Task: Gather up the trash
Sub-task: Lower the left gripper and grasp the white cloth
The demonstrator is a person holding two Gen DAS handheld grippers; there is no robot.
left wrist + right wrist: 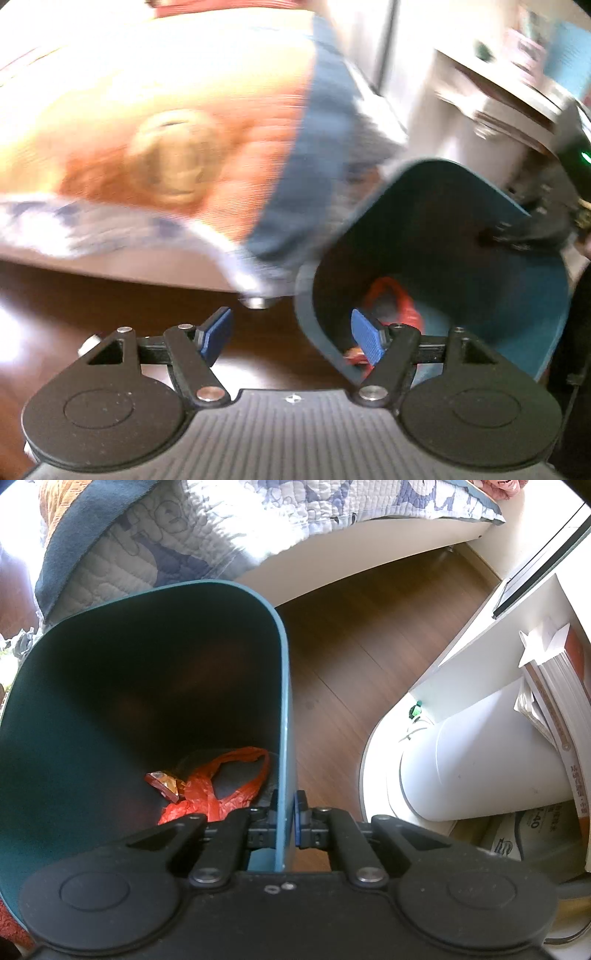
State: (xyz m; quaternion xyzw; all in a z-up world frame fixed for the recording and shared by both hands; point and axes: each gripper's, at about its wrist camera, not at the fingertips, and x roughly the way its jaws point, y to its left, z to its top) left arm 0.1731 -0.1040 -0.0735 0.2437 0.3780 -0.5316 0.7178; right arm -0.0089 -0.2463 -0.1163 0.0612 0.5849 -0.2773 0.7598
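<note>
Right gripper (284,818) is clamped on the side wall of a teal trash bin (147,686), one finger inside, one outside, close to the rim. The bin appears to be carried tilted, mouth toward the camera.

At the bin's bottom lie a crumpled red plastic bag (221,782) and, touching it, a small red-and-gold wrapper (164,782). So some trash is already collected.

Left gripper (291,339) is empty, fingers spread wide apart, hovering over dark wood floor (110,306). Its view is heavily blurred, so detail there is poor. The same bin (443,236) shows at its right, with the red bag (399,310) visible inside, just beyond the right blue fingertip (365,339).

Step in hand, as judged: carrying the bin between pickups, with the free hand searching. No loose trash is visible on the floor in either view. The next move calls for finding the next piece, bringing the open left fingers around it, and dropping it through the bin mouth.

Edges and room:
- A bed with a quilted blue-and-white cover (229,520) overhangs just behind the bin; its pale base (351,550) curves along the floor.
- On the right, a white shelf unit (480,627) with stacked books (554,686), and a white cylinder (487,753) beneath.
- Between bed and shelf runs an open strip of wood floor (351,657), the clearest lane for moving the bin.
- In the left view the orange-patterned bedding (166,129) looms close above; little headroom there.
</note>
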